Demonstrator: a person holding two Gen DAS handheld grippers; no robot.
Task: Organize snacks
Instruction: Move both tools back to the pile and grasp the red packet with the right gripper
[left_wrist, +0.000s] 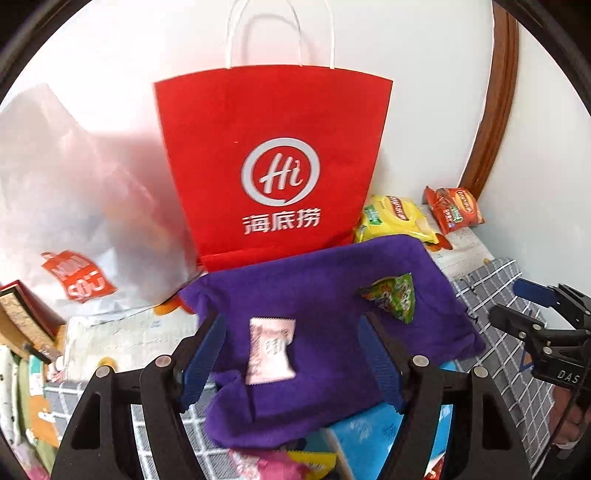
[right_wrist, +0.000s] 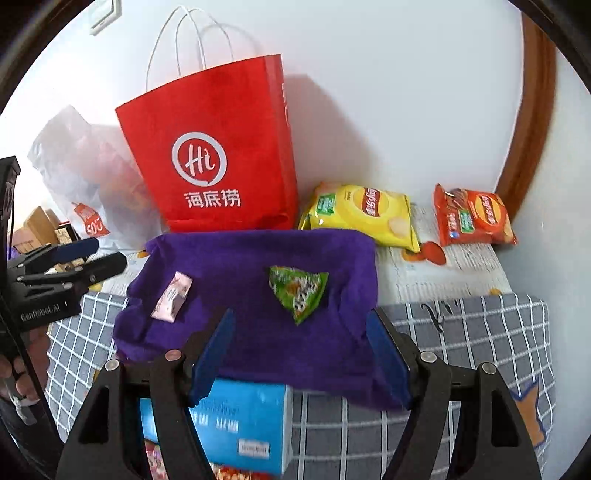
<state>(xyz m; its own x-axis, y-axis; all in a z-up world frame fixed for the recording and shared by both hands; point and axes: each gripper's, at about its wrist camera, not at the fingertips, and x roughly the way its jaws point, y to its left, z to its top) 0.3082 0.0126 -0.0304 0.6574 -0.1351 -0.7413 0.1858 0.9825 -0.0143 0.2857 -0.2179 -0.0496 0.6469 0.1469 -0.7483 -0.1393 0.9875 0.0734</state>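
Currently both hand-held grippers, left (left_wrist: 291, 354) and right (right_wrist: 301, 350), are being held wide, empty, above purple cloth (right_wrist: 251, 332) carrying pink packet (right_wrist: 172, 297) and green packet (right_wrist: 299, 291).

Both tools share one build: matte black angular frames with triangular cut-outs and round silver rivets at the pivots. The left gripper (left_wrist: 291, 354) carries ribbed blue pads on its fingers (left_wrist: 205, 360), as does the right gripper (right_wrist: 301, 354). White lettering marks each black body, and a thin black cable trails from each.
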